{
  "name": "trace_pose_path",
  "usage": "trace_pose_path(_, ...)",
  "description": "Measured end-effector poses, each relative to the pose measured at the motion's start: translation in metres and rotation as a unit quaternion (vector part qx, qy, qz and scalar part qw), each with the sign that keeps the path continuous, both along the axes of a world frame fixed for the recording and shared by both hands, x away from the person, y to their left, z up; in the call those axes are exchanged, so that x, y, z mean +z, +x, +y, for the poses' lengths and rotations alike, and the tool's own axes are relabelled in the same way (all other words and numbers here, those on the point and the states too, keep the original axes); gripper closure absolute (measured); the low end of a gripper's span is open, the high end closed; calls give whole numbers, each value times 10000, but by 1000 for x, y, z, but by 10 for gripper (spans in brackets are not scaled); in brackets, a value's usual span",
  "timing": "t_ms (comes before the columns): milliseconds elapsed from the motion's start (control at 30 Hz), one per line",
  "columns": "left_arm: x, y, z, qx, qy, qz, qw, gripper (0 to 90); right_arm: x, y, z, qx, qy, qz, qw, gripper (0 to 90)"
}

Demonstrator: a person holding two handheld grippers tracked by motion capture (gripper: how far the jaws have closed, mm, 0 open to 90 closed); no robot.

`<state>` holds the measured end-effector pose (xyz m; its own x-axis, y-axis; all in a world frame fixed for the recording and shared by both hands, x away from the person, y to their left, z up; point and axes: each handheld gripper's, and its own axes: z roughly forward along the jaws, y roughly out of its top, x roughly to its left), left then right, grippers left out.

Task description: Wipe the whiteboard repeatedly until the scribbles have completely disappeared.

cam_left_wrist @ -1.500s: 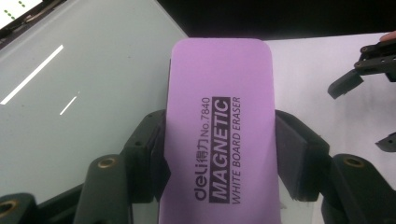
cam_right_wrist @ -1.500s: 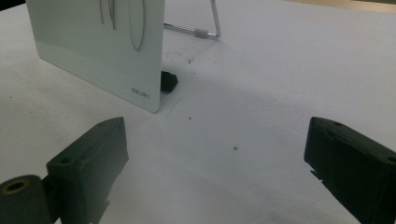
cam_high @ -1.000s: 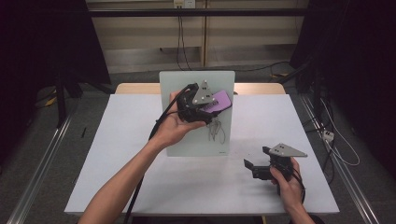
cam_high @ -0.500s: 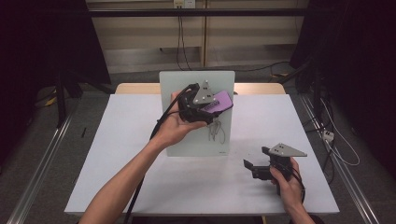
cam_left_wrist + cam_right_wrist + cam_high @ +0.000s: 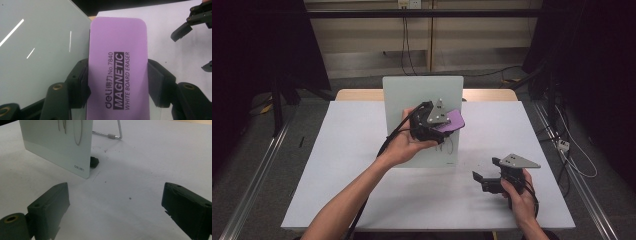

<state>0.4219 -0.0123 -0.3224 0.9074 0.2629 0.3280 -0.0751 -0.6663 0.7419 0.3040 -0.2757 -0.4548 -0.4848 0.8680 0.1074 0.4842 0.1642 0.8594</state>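
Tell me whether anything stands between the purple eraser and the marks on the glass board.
Nothing visible does. The left gripper clamps the purple rectangular foam eraser before the pale upright glass board; the dark pen marks sit just below it.

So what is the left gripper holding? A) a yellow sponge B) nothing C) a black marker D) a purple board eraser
D: in the left gripper view, the left gripper has its two black jaws pressed against the sides of the purple eraser, which is printed "MAGNETIC WHITE BOARD ERASER", next to the whiteboard.
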Motion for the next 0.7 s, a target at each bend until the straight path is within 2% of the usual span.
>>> trace_pose_path(133,2,0,2,19,12,27,10000,411,0,0,-1,-5,8,3,10000,78)
trace_pose_path(267,10,4,11,97,-155,12,9998,411,0,0,-1,3,9,2,10000,78)
trace_pose_path(433,29,14,26,304,-510,37,9982,411,0,0,0,-1,3,9,10000,78)
trace_pose_path(700,51,22,31,494,-766,-102,9958,410,0,1,1,7,-15,21,10000,78)
